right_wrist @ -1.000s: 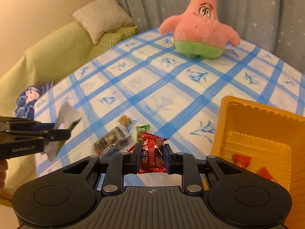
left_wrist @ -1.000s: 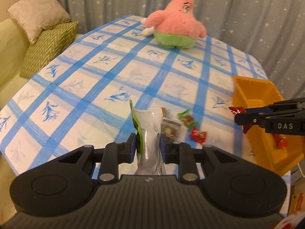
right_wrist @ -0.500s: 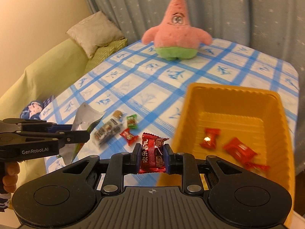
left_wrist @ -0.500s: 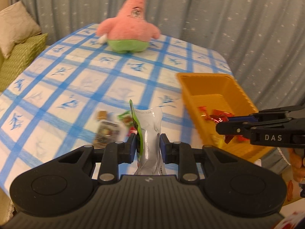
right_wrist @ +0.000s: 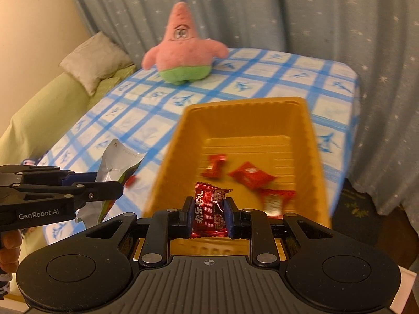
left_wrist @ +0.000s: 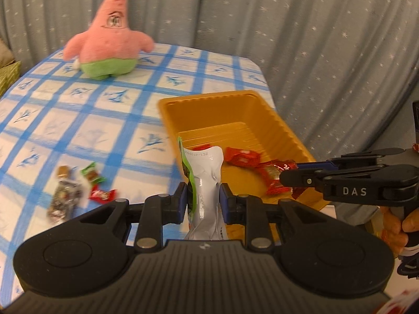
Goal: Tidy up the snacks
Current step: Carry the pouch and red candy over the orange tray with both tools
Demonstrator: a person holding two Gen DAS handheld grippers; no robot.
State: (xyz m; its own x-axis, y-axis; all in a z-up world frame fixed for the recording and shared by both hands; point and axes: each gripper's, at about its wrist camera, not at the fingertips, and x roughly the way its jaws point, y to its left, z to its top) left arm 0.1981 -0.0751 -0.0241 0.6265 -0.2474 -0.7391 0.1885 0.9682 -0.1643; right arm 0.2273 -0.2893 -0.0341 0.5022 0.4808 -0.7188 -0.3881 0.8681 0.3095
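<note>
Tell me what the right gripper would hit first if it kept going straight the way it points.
Probably the floor of the yellow bin. The right gripper, shut on a red packet, points down into it, roughly between the loose red candies. Depth is unclear.

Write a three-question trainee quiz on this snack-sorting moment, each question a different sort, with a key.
1. True or false: the left gripper is shut on a silver and green pouch.
2. Multiple choice: the red packet in the right gripper is (A) lying on the tablecloth, (B) held above the yellow tray, (C) resting against the pink plush toy.
3. Fill in: besides the held packet, the right wrist view shows ___ red snacks lying in the tray.

Key: 1 true; 2 B; 3 three.
</note>
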